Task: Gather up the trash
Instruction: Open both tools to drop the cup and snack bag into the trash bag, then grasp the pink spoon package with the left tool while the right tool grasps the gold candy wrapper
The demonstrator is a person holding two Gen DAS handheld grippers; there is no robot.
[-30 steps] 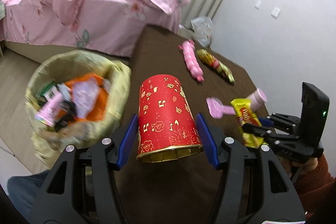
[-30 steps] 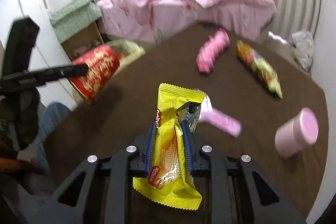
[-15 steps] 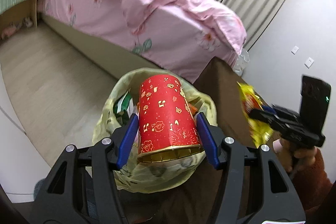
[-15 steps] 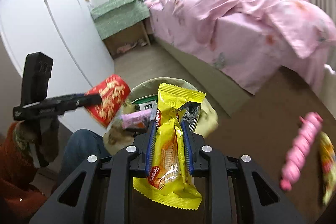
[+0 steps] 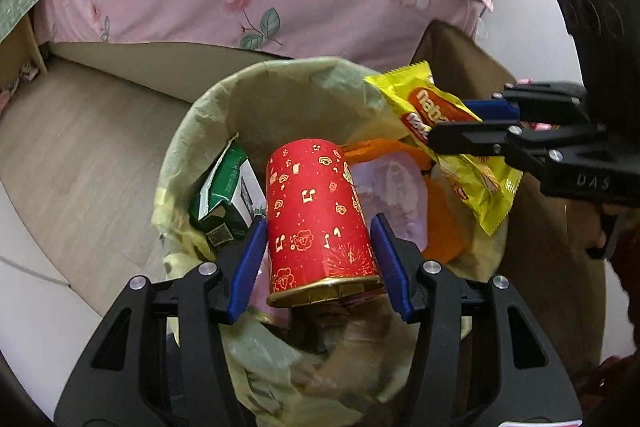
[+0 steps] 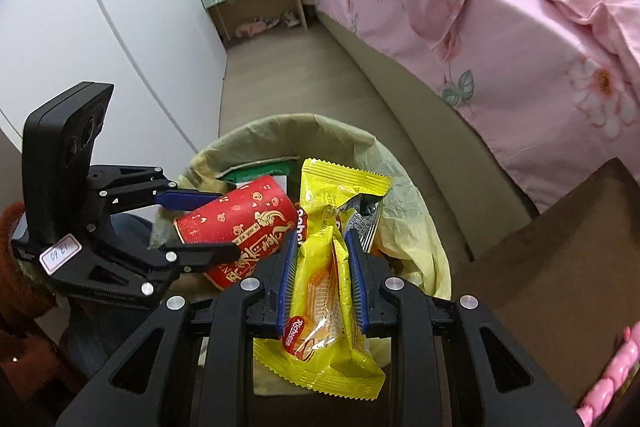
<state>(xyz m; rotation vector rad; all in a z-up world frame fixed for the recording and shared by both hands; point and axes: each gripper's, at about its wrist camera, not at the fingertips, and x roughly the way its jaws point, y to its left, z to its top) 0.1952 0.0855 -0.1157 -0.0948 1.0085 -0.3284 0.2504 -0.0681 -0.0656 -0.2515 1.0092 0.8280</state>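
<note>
The left tool [image 5: 318, 263] is positioned over the trash bin [image 5: 192, 131]; the red paper cup [image 5: 320, 215] is held between its blue pads, and the jaws are closing a little on it. The right tool [image 6: 322, 277] is clamped narrowly on the yellow snack wrapper [image 6: 326, 267], which is suspended above the right part of the same bin.

Risks:
- The cup wall is thin. It can be crushed or squeezed out of the pads if the jaws are tightened further.
- Both tools share one opening. A collision between cup and wrapper is possible, since they appear nearly touching in the right wrist view.
- The bin already appears well filled with a green carton [image 5: 228, 195] and orange packaging [image 5: 444, 227]. A released cup can roll off the heap onto the floor [image 5: 80, 155].
- The wrapper hangs close to the bin's right rim. It can catch on the liner or drop onto the table [image 6: 560, 251].

Not determinable:
- The bin's near rim is hidden by the tool bodies.
- The depth of the heap cannot be judged.
- Farther off, the pink item [image 6: 612, 375] on the table is cut off by the frame edge.
</note>
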